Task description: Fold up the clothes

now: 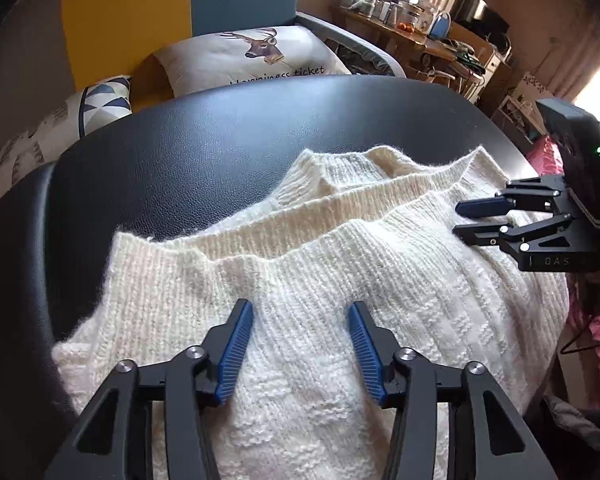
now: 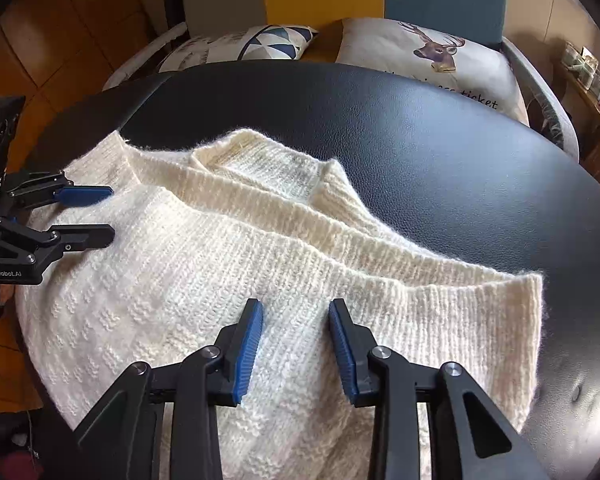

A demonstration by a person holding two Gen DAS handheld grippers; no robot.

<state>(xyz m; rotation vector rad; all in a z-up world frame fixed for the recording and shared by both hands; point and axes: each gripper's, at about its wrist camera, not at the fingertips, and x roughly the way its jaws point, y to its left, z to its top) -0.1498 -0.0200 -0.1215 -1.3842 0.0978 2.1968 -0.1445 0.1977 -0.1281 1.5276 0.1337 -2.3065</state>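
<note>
A cream knit sweater (image 1: 340, 240) (image 2: 220, 248) lies folded over on the black leather table (image 1: 220, 140) (image 2: 420, 140), its ribbed edges stacked in layers toward the far side. My left gripper (image 1: 300, 306) (image 2: 111, 213) hovers over the sweater's left part, jaws open, with only flat knit beneath them. My right gripper (image 2: 294, 304) (image 1: 458, 220) hangs over the right part near the ribbed hem, also open with nothing pinched. Both point steeply down at the cloth.
Behind the table stands a sofa with a deer-print cushion (image 1: 260, 56) (image 2: 432, 56) and a triangle-pattern cushion (image 1: 100, 96) (image 2: 268, 44). A cluttered wooden shelf (image 1: 400, 24) is at the far right. Pink fabric (image 1: 548, 156) hangs beside the table's right edge.
</note>
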